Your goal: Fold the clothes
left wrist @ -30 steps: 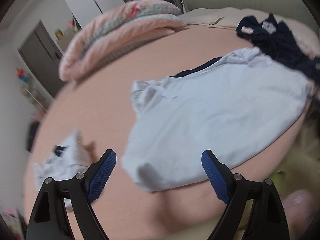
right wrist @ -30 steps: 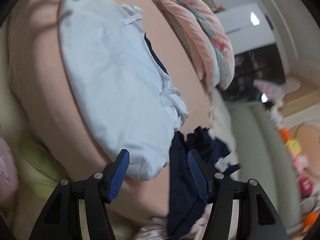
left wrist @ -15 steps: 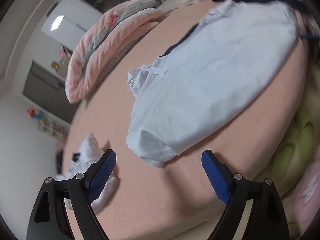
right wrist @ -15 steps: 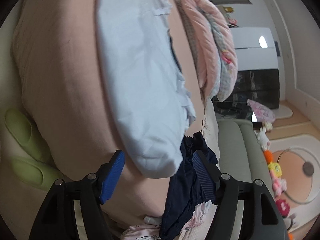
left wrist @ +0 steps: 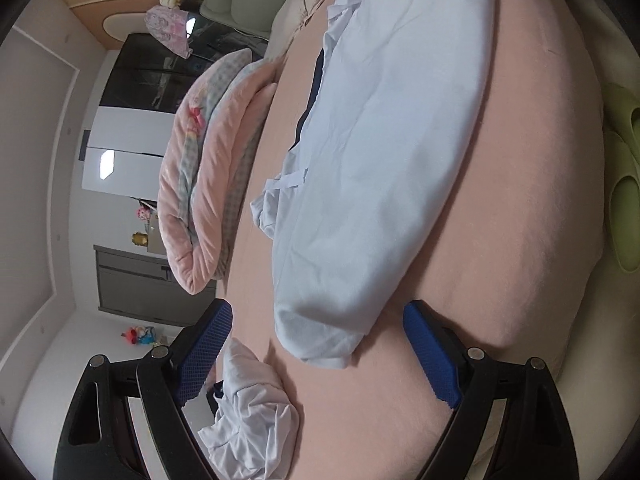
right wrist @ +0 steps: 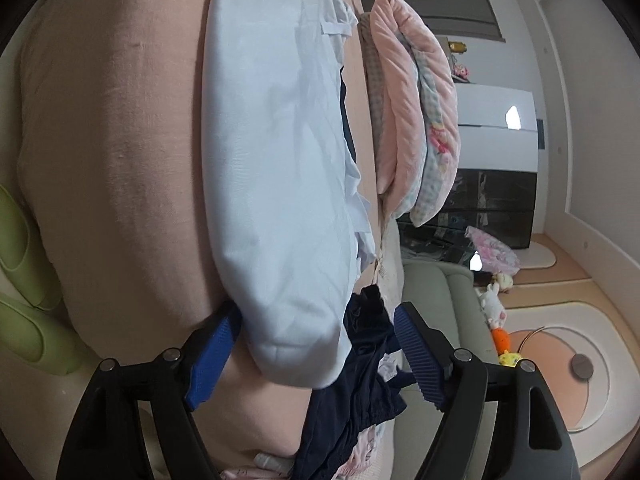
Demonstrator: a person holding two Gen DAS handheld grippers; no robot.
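A pale blue garment [left wrist: 384, 152] lies spread lengthwise on the pink bed sheet [left wrist: 520, 208]. My left gripper [left wrist: 318, 356] is open, its blue pads on either side of the garment's near corner, a little short of it. In the right wrist view the same pale blue garment [right wrist: 276, 168] runs away from me, and its rounded end sits between the fingers of my open right gripper [right wrist: 316, 356]. A dark navy garment [right wrist: 360, 392] lies bunched beside that end. A crumpled white garment [left wrist: 252, 412] rests by the left gripper's left finger.
A rolled pink quilt [left wrist: 208, 168] lies along the far side of the bed. Green slippers [left wrist: 624, 184] sit on the floor past the bed's edge. A grey-green sofa [right wrist: 448, 320] with toys stands beyond the navy garment, and dark cabinets [left wrist: 160, 76] line the wall.
Both views have rolled and moved closer to the pale blue garment. The right gripper's fingers now straddle its end, and the left gripper has neared the opposite corner. Both stayed open.
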